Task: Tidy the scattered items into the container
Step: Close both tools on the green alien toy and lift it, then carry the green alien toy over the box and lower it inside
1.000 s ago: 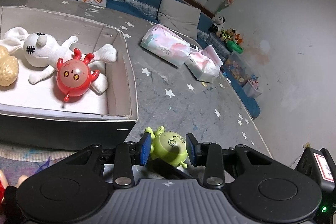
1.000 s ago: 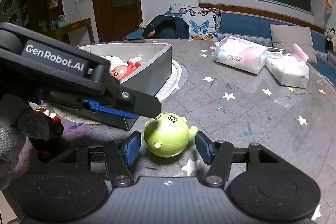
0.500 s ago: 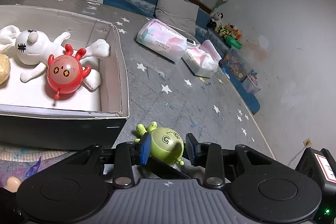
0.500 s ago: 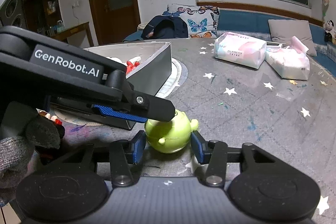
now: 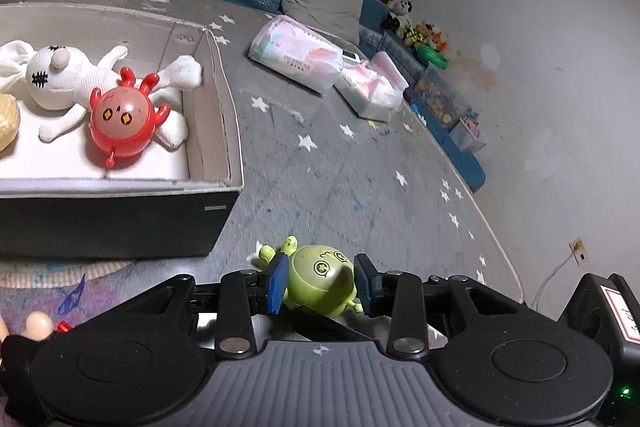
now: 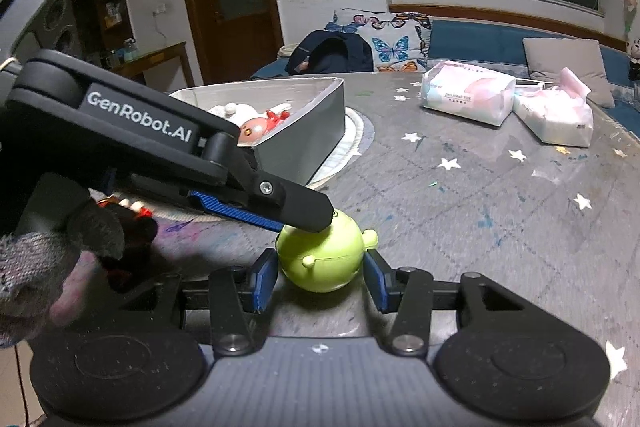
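Note:
A round green toy (image 5: 320,281) with small knobs lies on the grey star-patterned table. My left gripper (image 5: 319,282) has its blue pads against both sides of it and is shut on it. My right gripper (image 6: 320,273) stands open around the same green toy (image 6: 322,257), pads close to its sides with small gaps. The left gripper's finger (image 6: 280,201) reaches over the toy in the right wrist view. The grey box (image 5: 224,131) to the left holds a red round toy (image 5: 120,121), a white plush (image 5: 60,79) and a tan item (image 5: 8,119).
Two tissue packs (image 5: 296,57) (image 5: 370,87) lie at the far side of the table. A round mat (image 6: 352,143) lies under the box. A small toy (image 5: 38,323) shows at the lower left. The table edge (image 5: 496,247) curves on the right.
Both grippers have closed in on the green toy; the left pads now press it and the right pads have narrowed around it. The toy sits lower between the fingers.

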A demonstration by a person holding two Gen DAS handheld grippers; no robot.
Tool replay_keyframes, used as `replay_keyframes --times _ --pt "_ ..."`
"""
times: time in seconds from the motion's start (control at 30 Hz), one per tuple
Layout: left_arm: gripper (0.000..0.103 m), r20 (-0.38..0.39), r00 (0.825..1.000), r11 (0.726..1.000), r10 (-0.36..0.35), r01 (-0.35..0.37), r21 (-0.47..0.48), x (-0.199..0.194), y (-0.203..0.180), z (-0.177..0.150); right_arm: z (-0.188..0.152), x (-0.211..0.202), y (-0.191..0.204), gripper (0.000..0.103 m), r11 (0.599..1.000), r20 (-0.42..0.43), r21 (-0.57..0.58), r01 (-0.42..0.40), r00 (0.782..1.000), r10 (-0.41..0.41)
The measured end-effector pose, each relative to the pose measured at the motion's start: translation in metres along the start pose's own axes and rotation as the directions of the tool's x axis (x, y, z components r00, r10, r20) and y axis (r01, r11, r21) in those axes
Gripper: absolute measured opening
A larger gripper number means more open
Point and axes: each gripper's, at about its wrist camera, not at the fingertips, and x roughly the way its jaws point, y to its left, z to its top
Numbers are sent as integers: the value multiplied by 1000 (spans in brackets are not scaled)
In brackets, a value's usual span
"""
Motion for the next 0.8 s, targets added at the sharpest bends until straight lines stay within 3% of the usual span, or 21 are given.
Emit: replay_keyframes --times 0.27,0.8 --pt "38 -54 998 999 -34 33 -11 -2 4 -7 -10 -9 3 47 1000 -7 -18 -24 1000 24" --pt "38 -35 999 999 -32 32 9 -4 3 -13 -9 -9 4 48 1000 -22 19 -21 1000 22"
